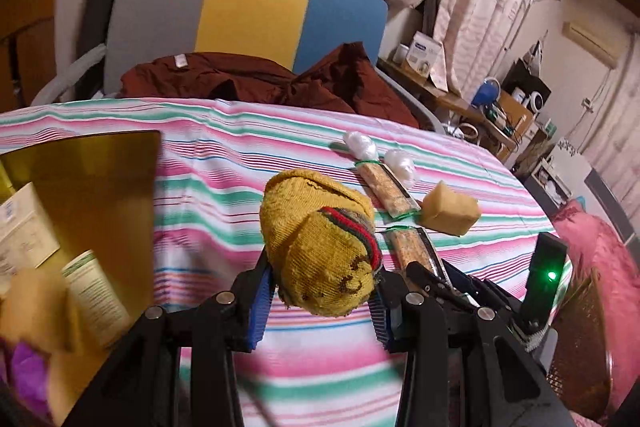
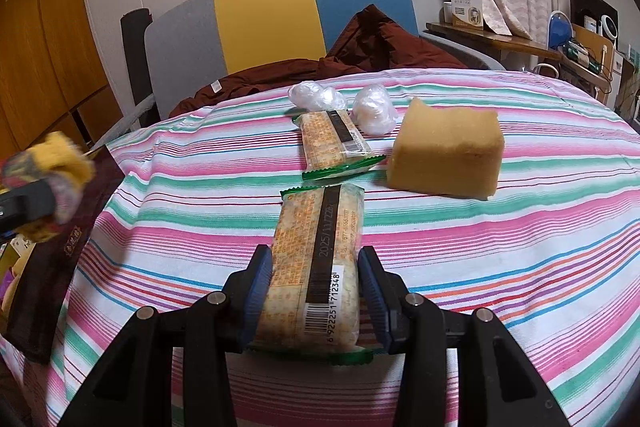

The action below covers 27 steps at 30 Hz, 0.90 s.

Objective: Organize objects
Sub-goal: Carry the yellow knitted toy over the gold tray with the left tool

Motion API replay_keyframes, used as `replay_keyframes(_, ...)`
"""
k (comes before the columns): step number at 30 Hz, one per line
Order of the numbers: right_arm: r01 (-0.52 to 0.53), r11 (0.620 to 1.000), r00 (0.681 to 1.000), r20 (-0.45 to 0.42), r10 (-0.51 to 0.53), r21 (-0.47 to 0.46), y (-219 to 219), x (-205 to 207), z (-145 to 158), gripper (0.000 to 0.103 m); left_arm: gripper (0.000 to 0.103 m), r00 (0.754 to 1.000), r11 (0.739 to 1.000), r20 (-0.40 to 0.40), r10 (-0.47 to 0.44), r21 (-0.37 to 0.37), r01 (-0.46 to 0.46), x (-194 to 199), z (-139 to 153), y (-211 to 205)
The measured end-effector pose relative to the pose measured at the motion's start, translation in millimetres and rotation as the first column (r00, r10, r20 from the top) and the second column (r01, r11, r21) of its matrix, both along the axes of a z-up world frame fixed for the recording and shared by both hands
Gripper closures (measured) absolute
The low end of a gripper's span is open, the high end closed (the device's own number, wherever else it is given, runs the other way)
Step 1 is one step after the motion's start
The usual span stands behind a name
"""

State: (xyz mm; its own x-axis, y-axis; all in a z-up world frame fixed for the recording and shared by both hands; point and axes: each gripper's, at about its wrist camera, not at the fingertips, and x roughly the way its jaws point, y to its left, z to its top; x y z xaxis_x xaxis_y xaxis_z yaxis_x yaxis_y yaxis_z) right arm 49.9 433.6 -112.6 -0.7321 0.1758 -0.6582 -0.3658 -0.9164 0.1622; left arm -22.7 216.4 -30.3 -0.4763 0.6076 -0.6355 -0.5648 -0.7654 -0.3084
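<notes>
We work over the striped tablecloth (image 2: pixel 480 247), with the open gold-lined box (image 1: pixel 100 167) at its left edge already holding a carton, a tube and other bits. Our left gripper (image 1: pixel 320 291) has its jaws narrowed onto the rolled yellow sock (image 1: pixel 320 247), which is lifted clear of the cloth just beside the box; to finish this step well, we should carry it fully over the box's bare gold floor before letting go, low enough that the soft roll does not bounce or unroll. Our right gripper (image 2: pixel 316 291) sits with its pads against the sides of the near cracker packet (image 2: pixel 316 259), which seems to rest on the cloth; we should squeeze lightly, since crackers crush. Well apart lie the sponge block (image 2: pixel 448 151), the second cracker packet (image 2: pixel 332 139) and two small plastic-wrapped balls (image 2: pixel 340 103), waiting.
</notes>
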Motion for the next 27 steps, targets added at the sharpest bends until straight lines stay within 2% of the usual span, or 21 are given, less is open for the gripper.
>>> replay_keyframes(9,0.009,0.999,1.000,0.013,-0.009,0.033,-3.3,-1.2,1.2,0.058,0.061,0.994,0.992,0.000,0.105,0.076,-0.105,2.6,12.9,-73.1)
replay_keyframes(15,0.013,0.997,1.000,0.027,-0.015,0.071,-8.3,-2.6,2.1,0.059,0.061,0.977,0.973,-0.004,0.213,0.090,-0.212,-1.9,14.7,-131.0)
replay_keyframes(19,0.013,0.995,0.999,0.039,-0.017,0.096,-11.5,-3.7,2.2,0.059,0.061,0.951,0.947,0.001,0.308,0.092,-0.307,-4.8,7.3,-171.1)
replay_keyframes(27,0.016,0.990,0.998,0.056,-0.024,0.141,-17.0,-6.0,3.3,0.059,0.061,0.876,0.873,0.074,0.476,0.084,-0.481,-17.3,-20.3,-236.5)
